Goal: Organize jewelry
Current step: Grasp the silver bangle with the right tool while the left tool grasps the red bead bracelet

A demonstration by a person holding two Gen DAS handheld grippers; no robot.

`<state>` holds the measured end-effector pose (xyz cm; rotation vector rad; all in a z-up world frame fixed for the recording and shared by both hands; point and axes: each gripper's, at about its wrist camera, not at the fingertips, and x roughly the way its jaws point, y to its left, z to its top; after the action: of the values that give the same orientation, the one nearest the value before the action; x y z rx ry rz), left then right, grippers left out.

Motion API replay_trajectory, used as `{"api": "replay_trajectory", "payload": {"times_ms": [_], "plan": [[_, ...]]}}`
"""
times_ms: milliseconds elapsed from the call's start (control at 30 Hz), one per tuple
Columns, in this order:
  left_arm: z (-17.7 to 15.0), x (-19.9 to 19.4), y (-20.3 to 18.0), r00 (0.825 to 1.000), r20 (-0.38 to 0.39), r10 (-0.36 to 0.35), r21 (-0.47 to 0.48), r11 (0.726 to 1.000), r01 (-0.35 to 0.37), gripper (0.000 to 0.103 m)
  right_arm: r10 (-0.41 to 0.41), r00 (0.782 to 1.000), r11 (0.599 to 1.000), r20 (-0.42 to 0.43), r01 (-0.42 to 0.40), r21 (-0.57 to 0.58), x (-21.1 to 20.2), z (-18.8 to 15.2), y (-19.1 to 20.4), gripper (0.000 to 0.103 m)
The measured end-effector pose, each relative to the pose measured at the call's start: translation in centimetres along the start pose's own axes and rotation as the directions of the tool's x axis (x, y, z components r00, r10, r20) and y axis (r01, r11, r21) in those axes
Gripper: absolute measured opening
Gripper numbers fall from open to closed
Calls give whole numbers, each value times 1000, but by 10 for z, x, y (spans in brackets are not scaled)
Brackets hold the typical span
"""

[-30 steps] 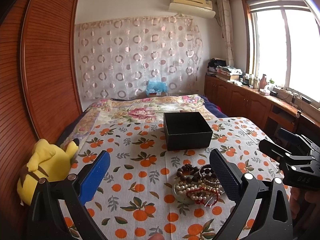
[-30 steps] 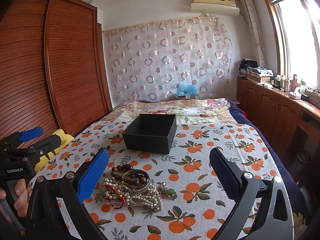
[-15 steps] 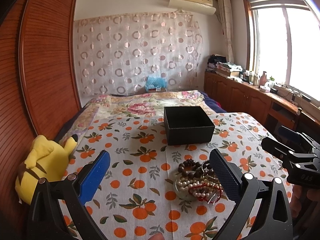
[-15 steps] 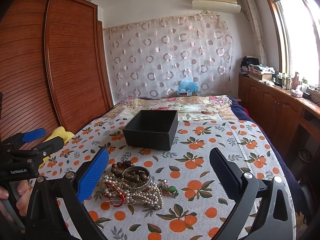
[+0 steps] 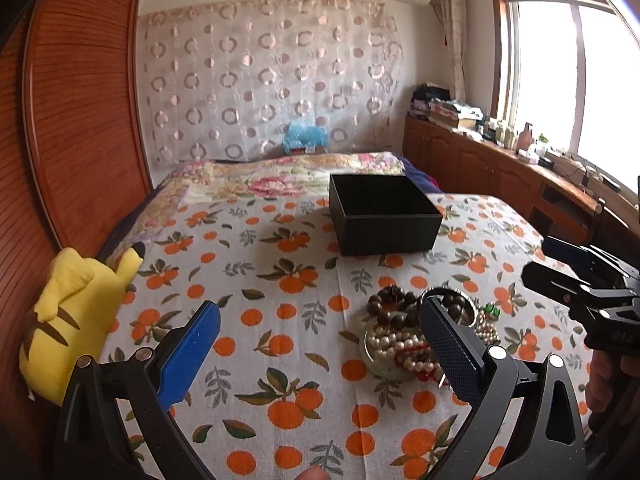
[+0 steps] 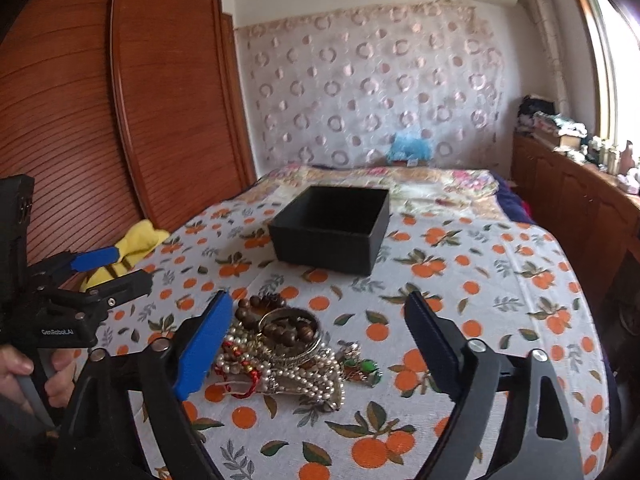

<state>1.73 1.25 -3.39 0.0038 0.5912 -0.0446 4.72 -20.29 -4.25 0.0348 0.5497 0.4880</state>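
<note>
A pile of jewelry (image 6: 280,352), with brown wooden beads, a metal bangle, pearl strands and a red cord, lies on the orange-print bedspread (image 6: 480,280). It also shows in the left wrist view (image 5: 404,332). An open black box (image 6: 332,228) stands behind it, also seen in the left wrist view (image 5: 382,216). My left gripper (image 5: 320,344) is open and empty, left of the pile. My right gripper (image 6: 320,340) is open and empty, low over the pile, its blue pad (image 6: 204,344) beside the beads.
A yellow plush toy (image 5: 68,304) lies at the bed's left edge by the wooden wardrobe (image 5: 72,100). A wooden counter (image 5: 520,168) with clutter runs under the window on the right. A floral quilt (image 5: 280,176) covers the bed's far end.
Both grippers have moved forward and down toward the jewelry pile, which now looks larger and nearer. Both stay open.
</note>
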Motion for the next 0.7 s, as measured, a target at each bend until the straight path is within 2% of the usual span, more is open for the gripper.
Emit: {"api": "replay_trajectory", "payload": {"times_ms": [233, 300, 600, 667, 700], "plan": [[-13, 18, 0, 996, -76, -40, 21, 999, 42, 96, 69, 989, 996, -127, -75, -46, 39, -10, 7, 75], [-17, 22, 0, 995, -91, -41, 26, 999, 44, 96, 87, 983, 994, -160, -97, -53, 50, -12, 9, 75], [-27, 33, -1, 988, -144, -47, 42, 998, 53, 96, 100, 959, 989, -266, -126, -82, 83, -12, 13, 71], [-28, 35, -1, 987, -153, -53, 41, 997, 60, 96, 96, 952, 987, -290, -128, -93, 89, -13, 15, 68], [-29, 36, -1, 986, -156, -56, 40, 997, 63, 96, 99, 949, 987, -298, -133, -95, 91, -13, 14, 63]]}}
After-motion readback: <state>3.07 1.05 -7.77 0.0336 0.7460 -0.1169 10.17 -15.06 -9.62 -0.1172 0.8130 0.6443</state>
